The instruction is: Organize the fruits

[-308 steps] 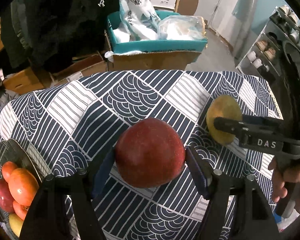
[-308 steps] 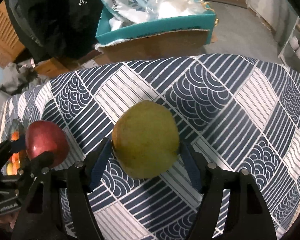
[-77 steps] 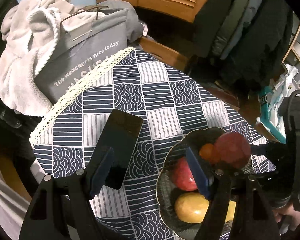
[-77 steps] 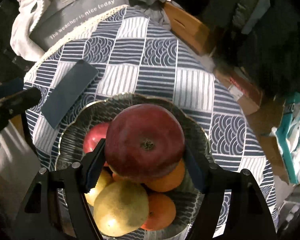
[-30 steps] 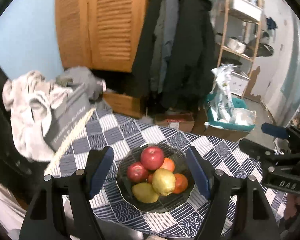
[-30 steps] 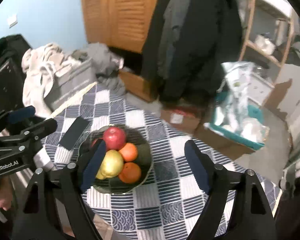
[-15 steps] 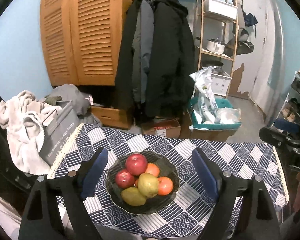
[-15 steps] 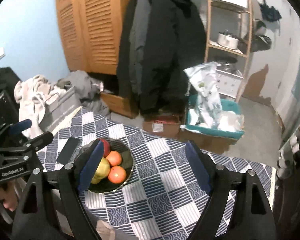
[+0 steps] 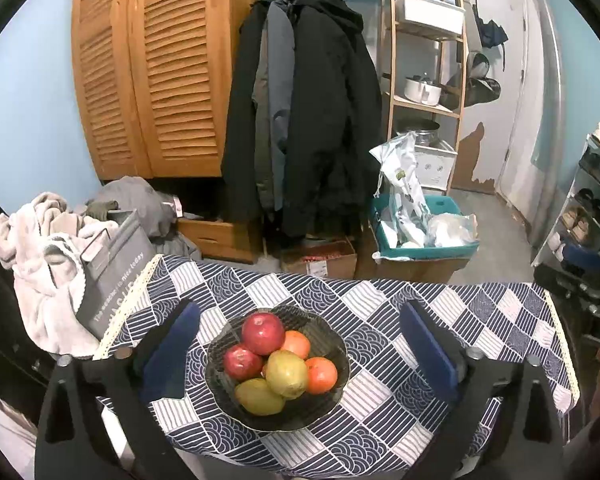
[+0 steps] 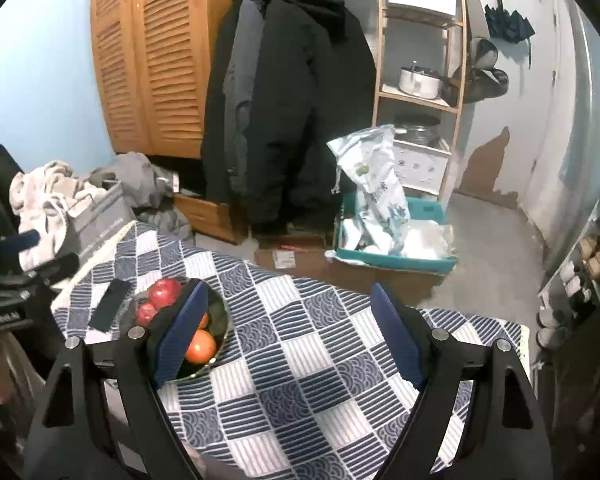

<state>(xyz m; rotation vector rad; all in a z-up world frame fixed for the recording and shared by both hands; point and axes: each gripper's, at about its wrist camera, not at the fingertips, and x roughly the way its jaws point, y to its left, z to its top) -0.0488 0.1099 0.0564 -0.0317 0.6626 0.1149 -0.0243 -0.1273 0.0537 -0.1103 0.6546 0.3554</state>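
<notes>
Fruit bowl (image 9: 332,344) lies well beyond the empty, opening left hand-held gripper (image 9: 300,356).

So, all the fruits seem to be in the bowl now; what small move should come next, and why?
Probably none beyond resting both tongs. The bowl holds the red apples, oranges and yellow-green fruits, and no loose fruit shows on the tablecloth. The left tongs are opening with nothing between them; the right tongs are open and empty too.

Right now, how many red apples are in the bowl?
2: a big red apple at the bowl's back, a smaller red apple on its left. Others may be hidden beneath the pile.
</notes>
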